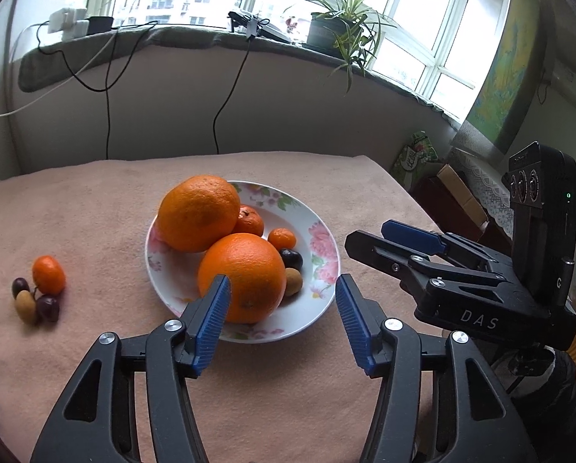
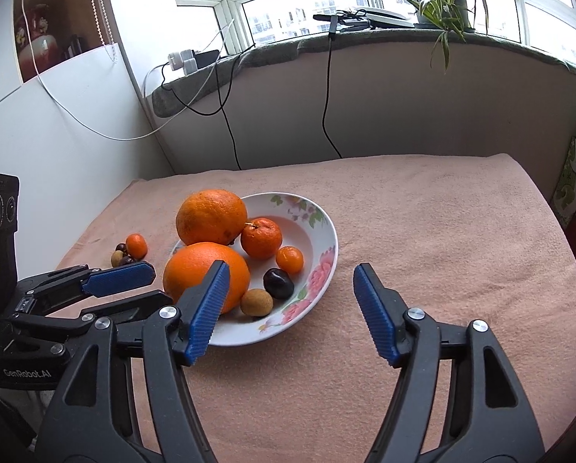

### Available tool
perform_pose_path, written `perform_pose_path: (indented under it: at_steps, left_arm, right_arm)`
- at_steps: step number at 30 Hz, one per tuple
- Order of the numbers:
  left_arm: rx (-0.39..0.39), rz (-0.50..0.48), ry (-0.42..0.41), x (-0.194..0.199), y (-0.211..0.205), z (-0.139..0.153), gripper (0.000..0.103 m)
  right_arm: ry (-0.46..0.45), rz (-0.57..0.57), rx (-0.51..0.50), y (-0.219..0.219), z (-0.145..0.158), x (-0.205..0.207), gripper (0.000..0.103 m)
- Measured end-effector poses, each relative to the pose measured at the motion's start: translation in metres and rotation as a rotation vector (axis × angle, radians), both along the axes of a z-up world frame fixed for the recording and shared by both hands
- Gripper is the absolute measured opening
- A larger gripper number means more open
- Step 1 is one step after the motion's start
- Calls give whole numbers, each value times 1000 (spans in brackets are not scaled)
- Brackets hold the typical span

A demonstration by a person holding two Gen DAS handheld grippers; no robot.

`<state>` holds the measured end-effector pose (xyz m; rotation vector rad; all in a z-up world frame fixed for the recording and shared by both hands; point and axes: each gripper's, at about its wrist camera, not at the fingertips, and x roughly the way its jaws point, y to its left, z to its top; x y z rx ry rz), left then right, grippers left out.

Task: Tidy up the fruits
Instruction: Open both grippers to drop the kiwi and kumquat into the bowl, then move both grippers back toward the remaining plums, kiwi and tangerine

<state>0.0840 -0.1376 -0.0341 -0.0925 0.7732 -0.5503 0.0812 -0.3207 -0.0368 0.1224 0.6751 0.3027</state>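
A floral plate point(image 1: 324, 245) point(image 2: 328, 237) stands mid-table on a pink cloth. It holds two big oranges point(image 1: 249, 270) point(image 1: 197, 212), a mandarin point(image 2: 261, 237), a smaller mandarin point(image 2: 290, 258), a dark plum-like fruit point(image 2: 278, 281) and a tan longan point(image 2: 256, 301). Left of the plate, on the cloth, lie a small mandarin point(image 1: 48, 274) point(image 2: 136, 245), two dark fruits and a tan one point(image 1: 26, 305). My left gripper point(image 1: 283, 283) hovers open over the plate's near rim, holding nothing. My right gripper point(image 2: 290, 270) is open and empty at the plate's right side.
Behind the table rises a grey wall under a window sill point(image 1: 195, 36) with a potted plant point(image 1: 336, 29), chargers and hanging cables point(image 1: 226, 100). Boxes and a green bag point(image 1: 415, 154) stand off the table's right edge. Bare cloth point(image 2: 461, 231) stretches right of the plate.
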Motion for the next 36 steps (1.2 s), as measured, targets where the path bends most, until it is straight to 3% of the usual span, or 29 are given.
perform_pose_path:
  at_steps: [5, 11, 19, 23, 36]
  left_arm:
    - [15, 43, 1, -5, 20, -2, 60]
    - [28, 128, 7, -7, 54, -4, 70]
    - [67, 225, 12, -7, 103, -12, 70]
    - [77, 265, 13, -8, 124, -16, 70]
    - [50, 326, 27, -6, 169, -29, 70]
  right_arm:
    - [-34, 6, -2, 13, 9, -7, 69]
    - [-45, 19, 44, 27, 17, -9, 69]
    - [-22, 87, 39, 61, 21, -1, 70]
    - [-15, 117, 35, 79, 24, 4, 82]
    - [41, 223, 71, 130, 23, 20, 82]
